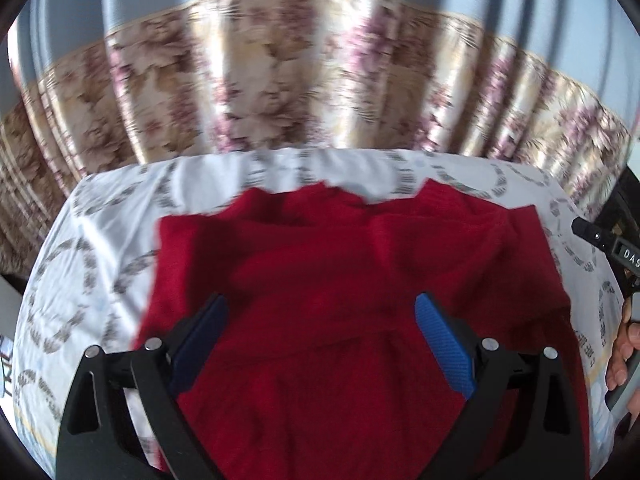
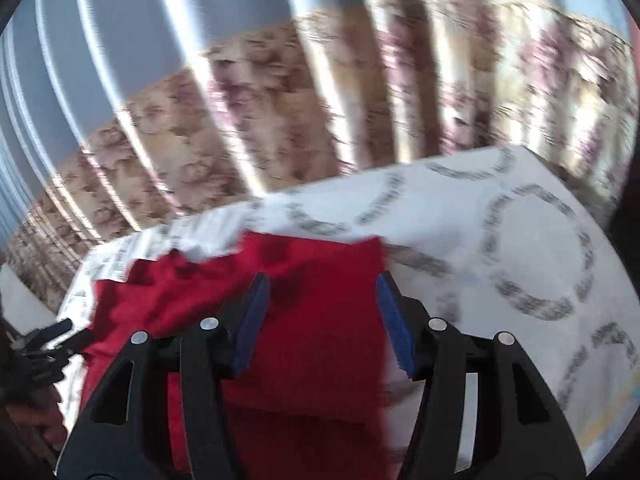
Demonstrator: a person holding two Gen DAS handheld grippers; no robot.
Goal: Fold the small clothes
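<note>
A red knitted garment lies on a white cloth printed with grey rings. My left gripper hangs over the garment's near part. Its blue pads are wide apart and hold nothing. In the right wrist view my right gripper is also open above the garment, over a layer near its right edge, with nothing pinched between the pads. The right gripper's black body shows at the right rim of the left wrist view. The left gripper shows at the left rim of the right wrist view.
A floral curtain hangs behind the far edge of the surface, with pale blue fabric above it. A hand is at the right rim. Bare printed cloth lies to the right of the garment.
</note>
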